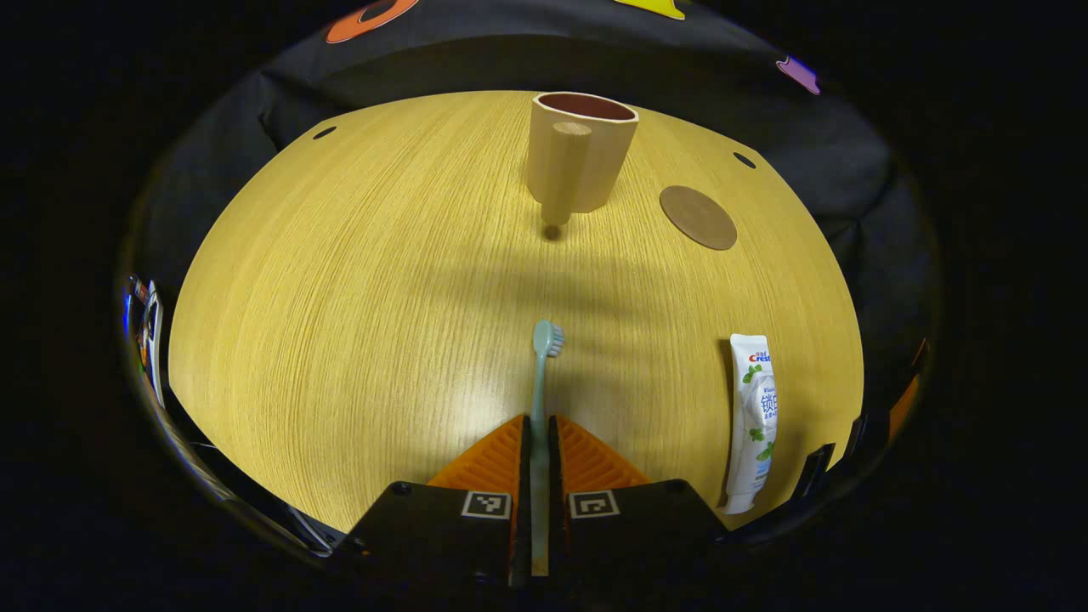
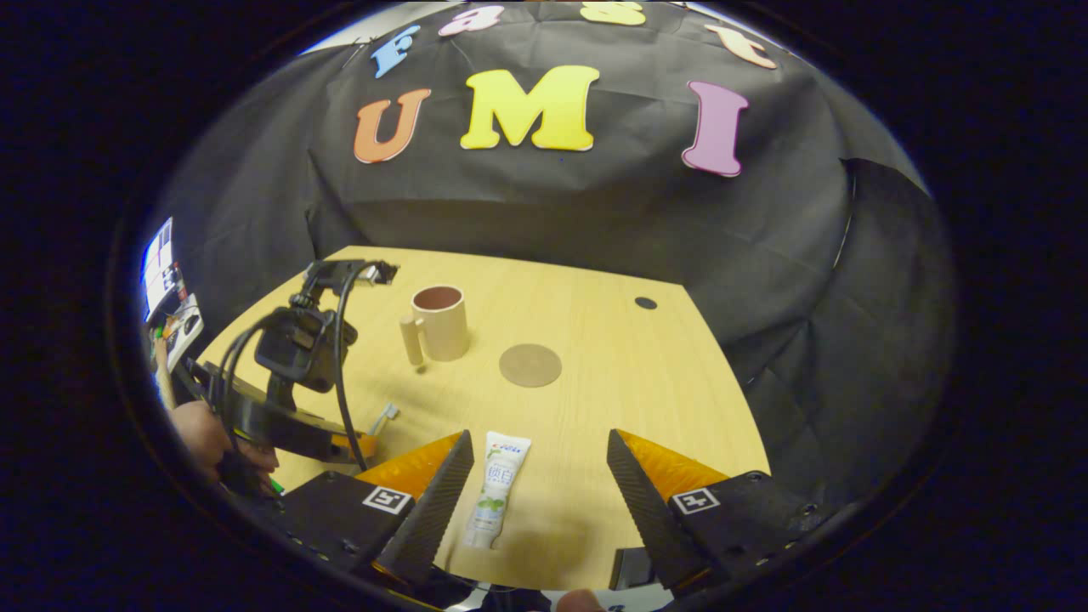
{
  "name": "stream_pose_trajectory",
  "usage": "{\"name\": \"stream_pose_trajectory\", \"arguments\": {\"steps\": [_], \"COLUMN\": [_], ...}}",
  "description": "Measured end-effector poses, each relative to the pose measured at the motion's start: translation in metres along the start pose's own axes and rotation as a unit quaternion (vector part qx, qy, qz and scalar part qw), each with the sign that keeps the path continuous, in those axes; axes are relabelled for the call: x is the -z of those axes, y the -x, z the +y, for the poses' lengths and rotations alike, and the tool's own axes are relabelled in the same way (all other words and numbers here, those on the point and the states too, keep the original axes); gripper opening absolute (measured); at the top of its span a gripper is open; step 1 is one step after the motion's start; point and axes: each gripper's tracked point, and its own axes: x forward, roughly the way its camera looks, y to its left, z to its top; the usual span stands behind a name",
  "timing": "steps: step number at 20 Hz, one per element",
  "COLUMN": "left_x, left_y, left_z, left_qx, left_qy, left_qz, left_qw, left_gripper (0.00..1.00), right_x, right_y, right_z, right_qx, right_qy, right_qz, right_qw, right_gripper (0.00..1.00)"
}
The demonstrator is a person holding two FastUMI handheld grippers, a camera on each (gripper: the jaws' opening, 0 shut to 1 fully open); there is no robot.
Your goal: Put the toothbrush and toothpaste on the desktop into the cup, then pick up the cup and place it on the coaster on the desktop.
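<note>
Tabletop (image 1: 340, 297): light wood grain, carries everything. Left tool (image 1: 539, 442) low over its near edge, clenched on the toothbrush (image 1: 544, 374); both fingers press the handle, brush head sticks out forward, pointing toward the cup (image 1: 582, 153). In the right gripper view the left tool (image 2: 374, 435) sits at the tabletop's near left, held by a hand (image 2: 200, 438), toothbrush (image 2: 384, 416) tip poking out past it.

Right tool (image 2: 537, 476) released, jaws spread wide, hovering at the near edge. Toothpaste (image 2: 497, 489) lies flat on the tabletop, close to the right tool's left finger, not gripped.

Cup stands upright mid-tabletop, well ahead of both tools, handle facing the left tool.

Coaster (image 1: 698, 218): flat round disc just right of the cup, apart from it.
</note>
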Motion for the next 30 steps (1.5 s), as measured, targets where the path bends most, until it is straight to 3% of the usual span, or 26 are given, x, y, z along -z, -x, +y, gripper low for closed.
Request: {"name": "stream_pose_trajectory", "arguments": {"steps": [5, 9, 11, 12, 15, 17, 19, 21, 22, 24, 26, 30], "left_x": [-0.023, -0.059, -0.08, -0.089, -0.111, -0.12, -0.126, -0.133, -0.136, -0.142, -0.151, -0.182], "left_y": [0.023, 0.051, 0.068, 0.076, 0.097, 0.105, 0.115, 0.118, 0.119, 0.126, 0.133, 0.146], "left_z": [-0.002, 0.0, 0.003, 0.004, 0.006, 0.007, 0.008, 0.008, 0.008, 0.002, 0.0, 0.002], "left_qx": [0.014, 0.02, 0.025, 0.026, 0.031, 0.033, 0.033, 0.035, 0.038, 0.051, 0.06, 0.072], "left_qy": [0.0, 0.0, 0.001, 0.001, 0.0, -0.002, -0.005, -0.004, -0.004, -0.004, -0.007, -0.011], "left_qz": [-0.048, -0.108, -0.137, -0.15, -0.182, -0.199, -0.21, -0.218, -0.222, -0.238, -0.259, -0.311], "left_qw": [0.999, 0.994, 0.99, 0.988, 0.983, 0.979, 0.977, 0.975, 0.974, 0.97, 0.964, 0.948], "left_gripper": [0.11, 0.11, 0.07, 0.11, 0.11, 0.11, 0.11, 0.11, 0.11, 0.11, 0.11, 0.11], "right_x": [0.045, 0.083, 0.089, 0.092, 0.101, 0.108, 0.115, 0.12, 0.123, 0.12, 0.125, 0.12], "right_y": [-0.025, -0.04, -0.047, -0.05, -0.059, -0.064, -0.064, -0.067, -0.066, -0.065, -0.068, -0.069], "right_z": [0.016, 0.028, 0.034, 0.035, 0.037, 0.04, 0.039, 0.041, 0.04, 0.04, 0.042, 0.041], "right_qx": [-0.019, -0.029, -0.031, -0.03, -0.021, -0.018, -0.012, -0.01, -0.005, -0.007, -0.01, -0.012], "right_qy": [-0.027, -0.047, -0.063, -0.068, -0.087, -0.103, -0.109, -0.111, -0.111, -0.116, -0.119, -0.129], "right_qz": [0.104, 0.2, 0.225, 0.237, 0.275, 0.302, 0.326, 0.344, 0.352, 0.363, 0.368, 0.36], "right_qw": [0.994, 0.978, 0.972, 0.969, 0.957, 0.948, 0.939, 0.932, 0.929, 0.925, 0.922, 0.924], "right_gripper": [0.95, 0.95, 0.95, 0.95, 0.92, 0.82, 0.64, 0.61, 0.49, 0.47, 0.34, 0.24]}}
